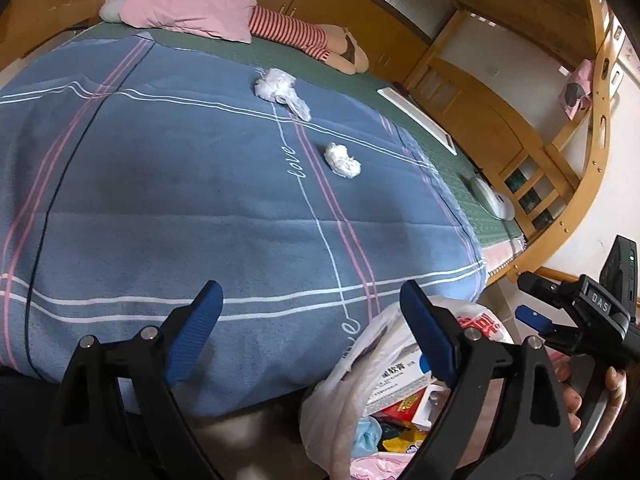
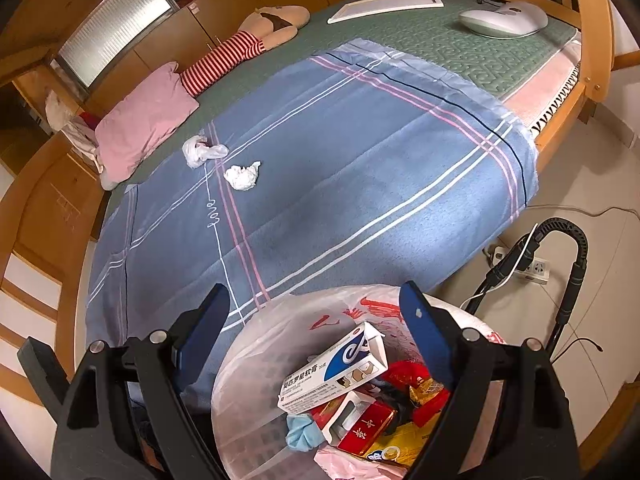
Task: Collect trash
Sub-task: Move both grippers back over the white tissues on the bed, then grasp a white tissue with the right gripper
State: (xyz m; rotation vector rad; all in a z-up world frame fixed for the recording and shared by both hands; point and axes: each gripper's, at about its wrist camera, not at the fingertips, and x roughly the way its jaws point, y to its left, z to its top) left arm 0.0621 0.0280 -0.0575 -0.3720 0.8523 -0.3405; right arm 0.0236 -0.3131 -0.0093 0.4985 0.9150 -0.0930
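Two white crumpled wads lie on the blue striped blanket (image 1: pixel 180 184): a tissue ball (image 1: pixel 342 160) (image 2: pixel 242 176) and, farther back, a crumpled plastic wrapper (image 1: pixel 282 92) (image 2: pixel 202 151). My left gripper (image 1: pixel 310 304) stands open over the blanket's near edge, empty, well short of both wads. My right gripper (image 2: pixel 316 306) is open and empty above the bag-lined trash bin (image 2: pixel 260 344) (image 1: pixel 360 360), which holds a medicine box (image 2: pixel 336 372), red packets and a blue mask. In the left wrist view the right gripper (image 1: pixel 538 312) appears at the right, held by a hand (image 1: pixel 576 400).
A pink pillow (image 1: pixel 192 0) and a striped-clothed doll (image 1: pixel 304 36) lie at the head of the green mattress (image 2: pixel 440 40). A white board (image 2: pixel 386 6) and a white oval device (image 2: pixel 504 18) rest near the wooden bed frame (image 1: pixel 532 152). A power strip and cables (image 2: pixel 532 268) lie on the floor.
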